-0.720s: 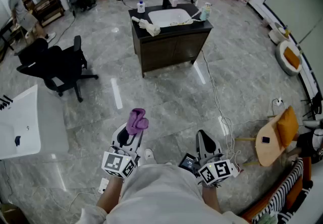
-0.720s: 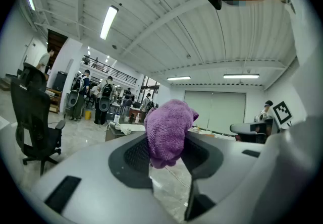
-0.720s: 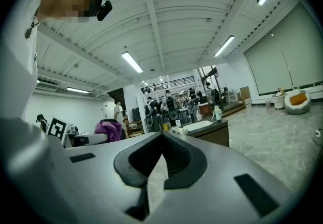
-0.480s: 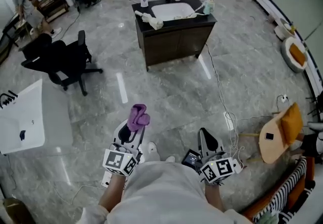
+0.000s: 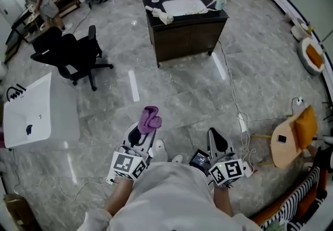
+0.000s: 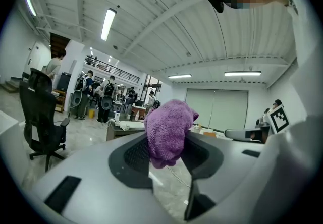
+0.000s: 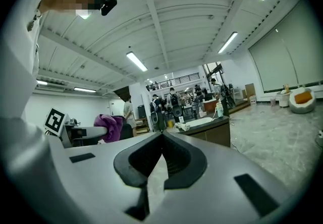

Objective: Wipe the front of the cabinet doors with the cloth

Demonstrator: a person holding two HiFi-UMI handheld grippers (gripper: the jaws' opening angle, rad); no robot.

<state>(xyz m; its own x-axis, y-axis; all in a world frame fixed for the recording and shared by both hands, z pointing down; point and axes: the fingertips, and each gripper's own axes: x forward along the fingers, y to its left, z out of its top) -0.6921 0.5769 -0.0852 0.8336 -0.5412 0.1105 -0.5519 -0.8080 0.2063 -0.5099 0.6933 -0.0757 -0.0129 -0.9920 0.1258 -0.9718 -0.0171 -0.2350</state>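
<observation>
Well short of the cabinet (image 5: 190, 37), our left gripper (image 5: 145, 131) clamps the cloth (image 5: 150, 119); right gripper (image 5: 215, 139) closed, empty.

Grey marble-patterned floor (image 5: 182, 94) with glossy reflections, black office chair (image 5: 73, 53) on castors at left, white basin (image 5: 31, 115) nearer, white cable (image 5: 231, 94) trailing rightwards, round wooden stool (image 5: 283, 146), ribbed white ceiling (image 6: 166, 26), lit strip light (image 6: 108, 23).

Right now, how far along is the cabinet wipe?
Done: the purple cloth is clamped in the left gripper. In hand: neither gripper touches the cabinet doors, which stand far across the floor. The right gripper is shut and empty. Left: reach the doors and wipe their fronts, so all of the wiping.
</observation>
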